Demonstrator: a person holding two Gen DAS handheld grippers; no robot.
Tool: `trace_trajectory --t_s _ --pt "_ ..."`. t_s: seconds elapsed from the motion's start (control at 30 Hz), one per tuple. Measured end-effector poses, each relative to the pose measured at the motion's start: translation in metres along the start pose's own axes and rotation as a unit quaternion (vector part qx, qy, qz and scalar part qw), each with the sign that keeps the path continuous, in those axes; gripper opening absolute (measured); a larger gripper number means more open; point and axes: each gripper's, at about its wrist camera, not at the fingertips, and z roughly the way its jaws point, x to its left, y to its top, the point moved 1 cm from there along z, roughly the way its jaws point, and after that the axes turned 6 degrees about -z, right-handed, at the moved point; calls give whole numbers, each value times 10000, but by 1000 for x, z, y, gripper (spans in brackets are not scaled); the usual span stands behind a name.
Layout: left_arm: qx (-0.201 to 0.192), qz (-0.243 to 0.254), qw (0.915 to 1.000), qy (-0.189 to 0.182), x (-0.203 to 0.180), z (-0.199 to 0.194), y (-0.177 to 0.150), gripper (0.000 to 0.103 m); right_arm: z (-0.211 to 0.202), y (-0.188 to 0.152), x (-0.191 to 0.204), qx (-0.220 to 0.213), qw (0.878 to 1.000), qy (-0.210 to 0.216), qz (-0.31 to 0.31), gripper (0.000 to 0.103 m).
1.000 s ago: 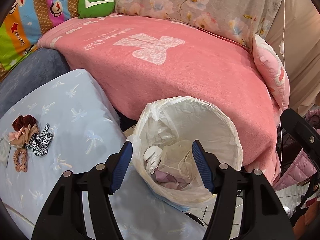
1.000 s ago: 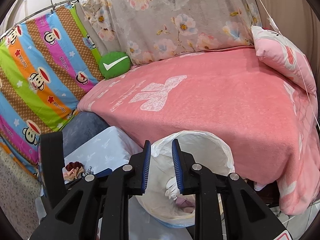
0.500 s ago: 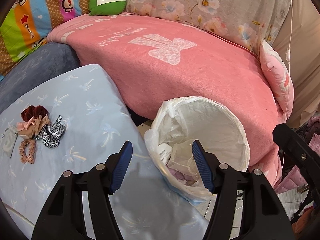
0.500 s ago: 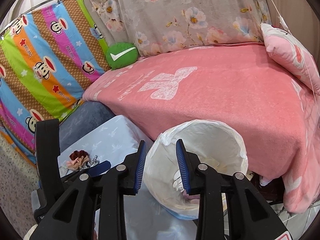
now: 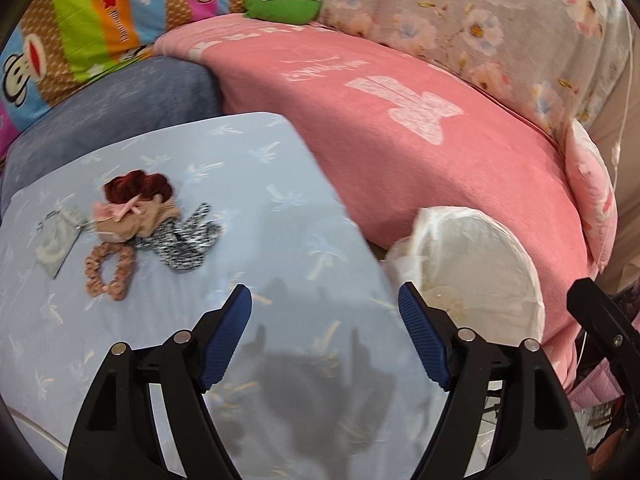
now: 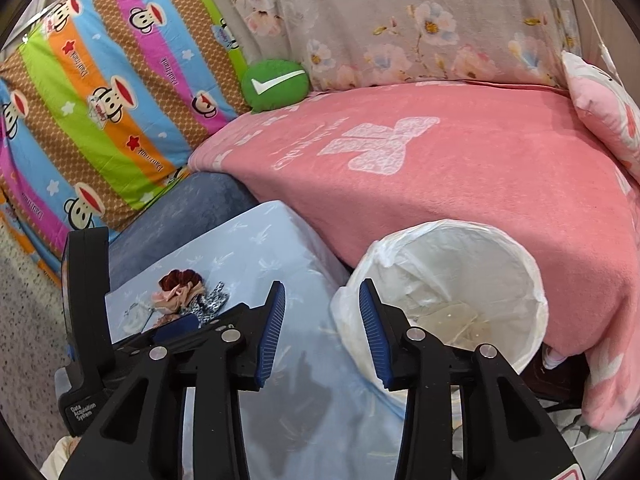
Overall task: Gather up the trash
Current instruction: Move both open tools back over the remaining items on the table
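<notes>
One lined bin (image 6: 444, 300), four hair scrunchies (image 5: 156, 224).

Pink blanket (image 6: 460, 184) on bed, floral cloth (image 6: 400, 20) behind, striped monkey-print cloth (image 6: 100, 92) at left, speckled floor (image 6: 28, 320).

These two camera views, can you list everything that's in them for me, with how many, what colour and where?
Bin: one, white liner, between table and bed; crumpled clear plastic inside.
Scrunchies: a small pile, dark red, pink, tan, black-and-white, on the table's left.
Pouch: one, grey, beside the scrunchies.
Table: one, pale blue cloth.
Blanket: one, pink, over the bed.
Cushion: one, green, white tick, at the blanket's far edge.
Striped sheet: one, monkey print, left.
Floral sheet: one, grey, behind.
Pillow: one, pink, right.
Left gripper: black, blue pads, open, empty.
Right gripper: same, open, empty.
</notes>
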Motion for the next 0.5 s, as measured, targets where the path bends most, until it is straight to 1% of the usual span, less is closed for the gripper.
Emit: trace_trajectory --t_s 0.27,0.5 --pt "-99 -632 9972 395 71 -9 4 76 26 -7 54 235 9988 287 -335 45" --pt "-167 -1184 9900 754 143 -17 6 76 56 -18 108 523 9947 587 -670 46"
